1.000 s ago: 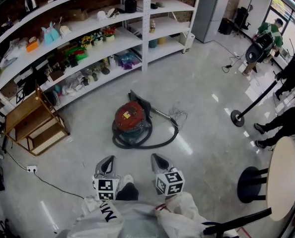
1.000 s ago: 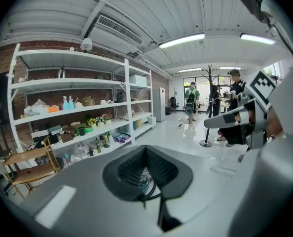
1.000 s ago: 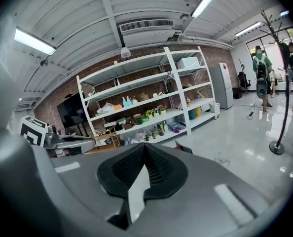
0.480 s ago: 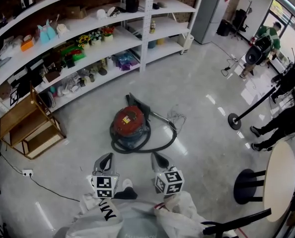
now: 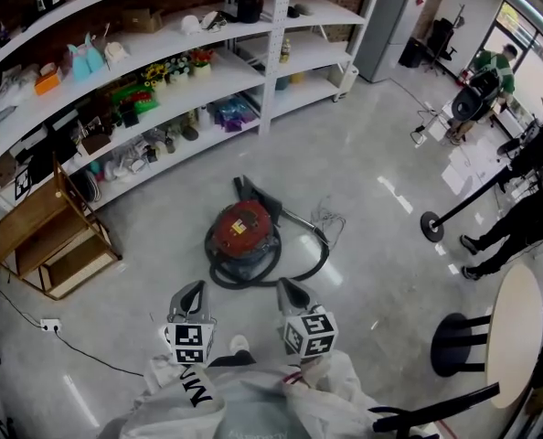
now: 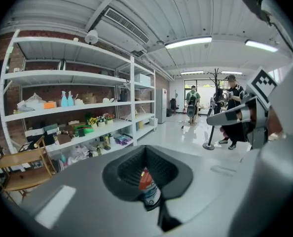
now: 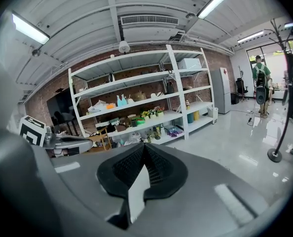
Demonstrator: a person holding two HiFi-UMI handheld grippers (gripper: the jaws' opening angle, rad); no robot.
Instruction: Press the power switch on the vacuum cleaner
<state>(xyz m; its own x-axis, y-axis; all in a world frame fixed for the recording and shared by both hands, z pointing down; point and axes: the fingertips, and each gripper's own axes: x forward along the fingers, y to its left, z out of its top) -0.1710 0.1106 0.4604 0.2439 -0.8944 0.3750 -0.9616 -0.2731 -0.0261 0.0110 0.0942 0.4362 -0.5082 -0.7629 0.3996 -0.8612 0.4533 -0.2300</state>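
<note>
Fingers (image 6: 123,171) on the left gripper (image 5: 192,293) and right gripper (image 5: 290,293) were pressed together, empty. Ahead on the floor sat the red canister vacuum cleaner (image 5: 244,230), well apart from both. Nothing looked done: reaching it and pressing its switch remained.

The vacuum cleaner (image 5: 244,231) sits on the floor (image 5: 363,181) at mid-frame. Shelving (image 5: 162,80) runs behind it across the upper left, with a wooden rack (image 5: 47,236) at left and a round table (image 5: 518,327) at lower right.
</note>
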